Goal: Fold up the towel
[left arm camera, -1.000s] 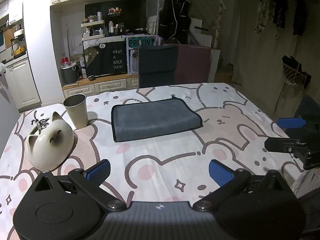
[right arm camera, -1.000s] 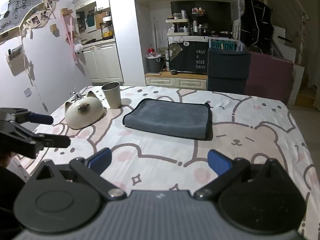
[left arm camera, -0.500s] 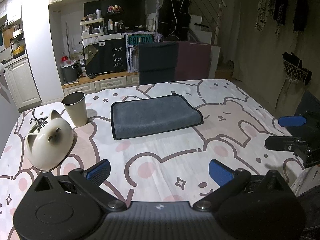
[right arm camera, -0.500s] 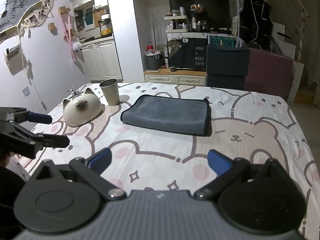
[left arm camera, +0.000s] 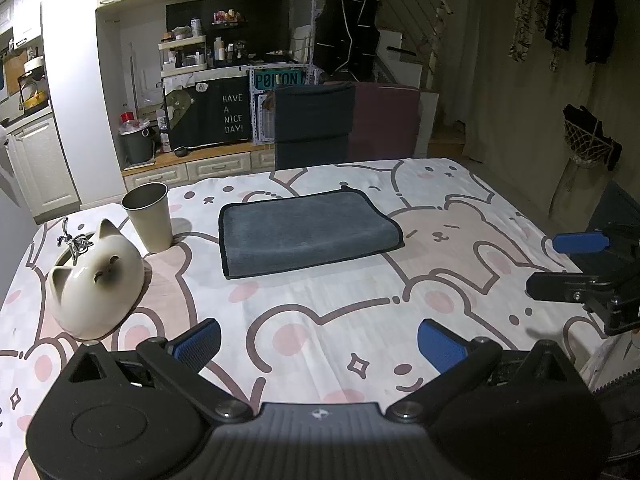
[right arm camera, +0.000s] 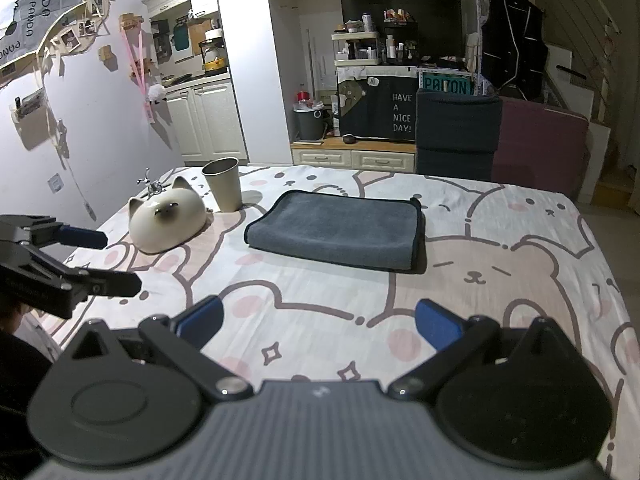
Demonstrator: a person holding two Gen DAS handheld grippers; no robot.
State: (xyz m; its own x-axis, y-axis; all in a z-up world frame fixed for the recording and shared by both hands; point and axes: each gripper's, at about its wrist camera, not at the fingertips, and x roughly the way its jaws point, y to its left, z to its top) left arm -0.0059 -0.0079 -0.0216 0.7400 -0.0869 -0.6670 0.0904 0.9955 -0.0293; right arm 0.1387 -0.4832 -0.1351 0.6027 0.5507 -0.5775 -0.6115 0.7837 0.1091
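- Beyond both sets of fingertips, lying flat on the bear-print tablecloth (left arm camera: 320, 312): the grey towel (left arm camera: 304, 232), already doubled over at least once, judging by its thickness and the rounded fold along its right end.
- Running left to right across both views with its long axis, short sides facing the cup (left arm camera: 150, 216) and the bare cloth on the right.
- Hanging above the near part of the table: the left gripper (left arm camera: 318, 342), blue pads spread wide, gripping nothing.
- Hovering likewise: the right gripper (right arm camera: 316, 322), pads parted, nothing between them; also showing at the right edge of the left wrist view (left arm camera: 580, 264), equally unloaded.
- Sitting well apart from both pairs of fingers, ahead and slightly left in the left view, ahead and near centre in the right view (right arm camera: 340, 232).
- Looking about equally far from either hand; no clear nearer side.
- Probably calling, if a further fold is wanted, for reaching forward to the two corners of one short end and carrying that end along the long axis.
- Standing close to the towel's left end: the cup and the cat-shaped ceramic dish (left arm camera: 98, 280), worth avoiding on a left-side approach.
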